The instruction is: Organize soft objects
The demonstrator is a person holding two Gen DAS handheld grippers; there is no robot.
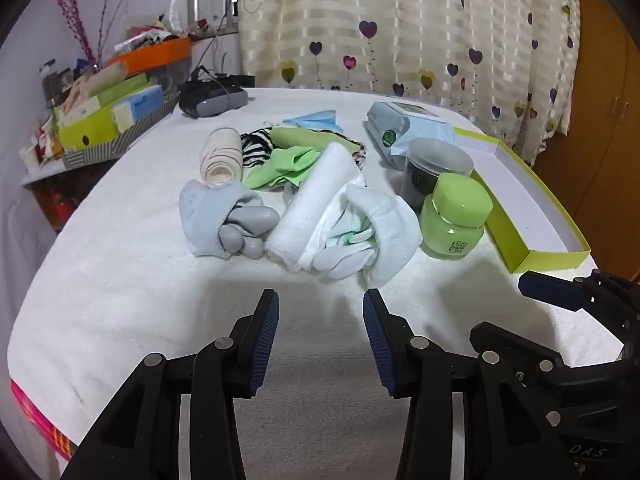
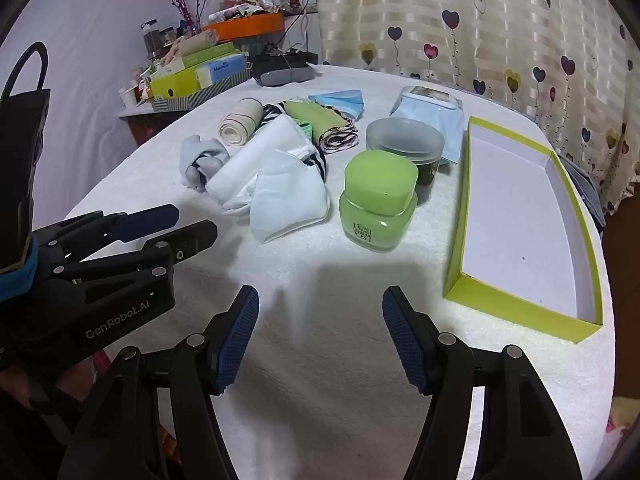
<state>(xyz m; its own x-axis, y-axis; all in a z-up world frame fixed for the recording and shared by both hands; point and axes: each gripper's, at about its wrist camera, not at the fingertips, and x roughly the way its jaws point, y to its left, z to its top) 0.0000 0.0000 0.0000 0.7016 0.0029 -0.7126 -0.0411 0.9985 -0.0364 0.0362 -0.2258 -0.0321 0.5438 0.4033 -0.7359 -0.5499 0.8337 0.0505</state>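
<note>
Through the left wrist view: left gripper (image 1: 320,308) hovering spread and holding nothing, just short of a white rolled towel (image 1: 310,208) lying among gloves and cloths on the white-covered table (image 1: 120,300). Through the right wrist view: right gripper (image 2: 320,308) gaping too, grasping nothing, facing a green jar (image 2: 378,204), with the green box (image 2: 520,224) sitting off to its right.

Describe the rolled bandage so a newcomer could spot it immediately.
On the white towel-covered table, find the pile of soft items left of the green box. The rolled bandage lies at its far-left edge, behind the grey glove: the only beige cylinder, with thin reddish stripes.
</note>
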